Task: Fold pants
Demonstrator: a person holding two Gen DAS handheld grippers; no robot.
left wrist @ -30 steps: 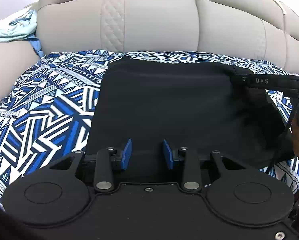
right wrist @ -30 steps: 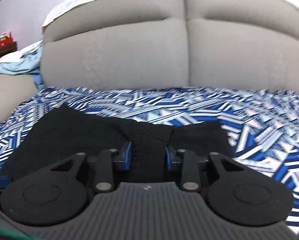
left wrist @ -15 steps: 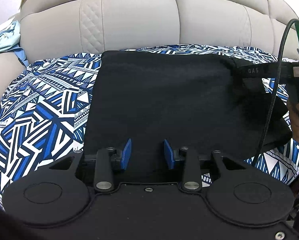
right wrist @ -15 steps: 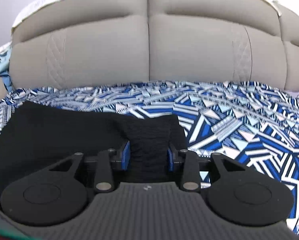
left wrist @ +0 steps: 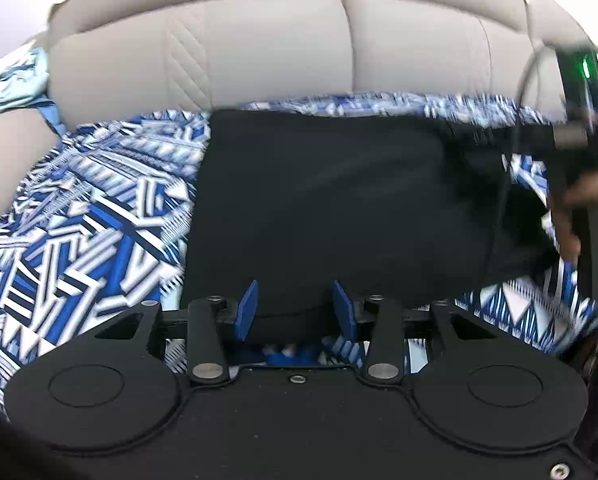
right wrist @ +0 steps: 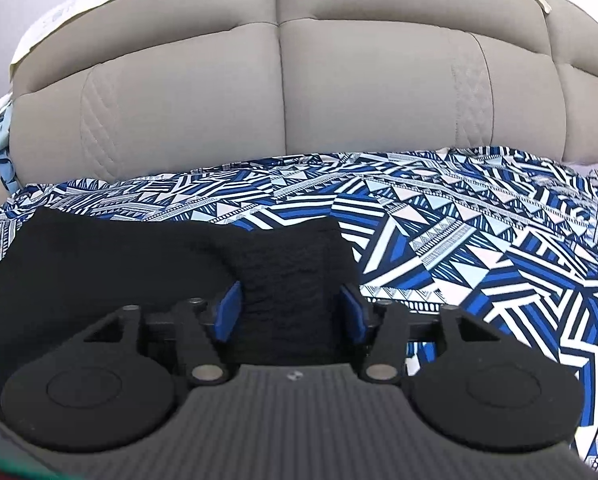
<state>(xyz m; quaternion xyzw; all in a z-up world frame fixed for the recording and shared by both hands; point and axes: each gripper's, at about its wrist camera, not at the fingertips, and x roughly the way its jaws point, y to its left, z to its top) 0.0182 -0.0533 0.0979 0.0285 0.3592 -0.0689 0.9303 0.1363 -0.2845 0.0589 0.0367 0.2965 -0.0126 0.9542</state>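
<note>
Black pants (left wrist: 339, 208) lie folded flat on the blue-and-white patterned sofa cover (left wrist: 99, 232). My left gripper (left wrist: 295, 312) sits at their near edge. Its jaws are opening, with the fabric's edge lying between the blue pads (left wrist: 246, 312), which do not press on it. In the right wrist view the ribbed waistband (right wrist: 291, 280) spans the gap of my right gripper (right wrist: 291, 312). Its jaws are opening too and stand wide beside the band. The right gripper (left wrist: 571, 136) also shows blurred at the right edge of the left wrist view, held by a hand (left wrist: 579, 208).
Beige sofa back cushions (right wrist: 299, 92) rise right behind the cover. A light blue cloth (left wrist: 15, 80) lies on the left armrest. A dark cable (left wrist: 515, 152) hangs by the right gripper. Bare patterned cover (right wrist: 479, 248) stretches to the right of the pants.
The right gripper's jaws have spread much wider around the waistband. The left gripper has drawn back, so the pants' near edge and some cover beneath now show; its pads are slightly further apart.
</note>
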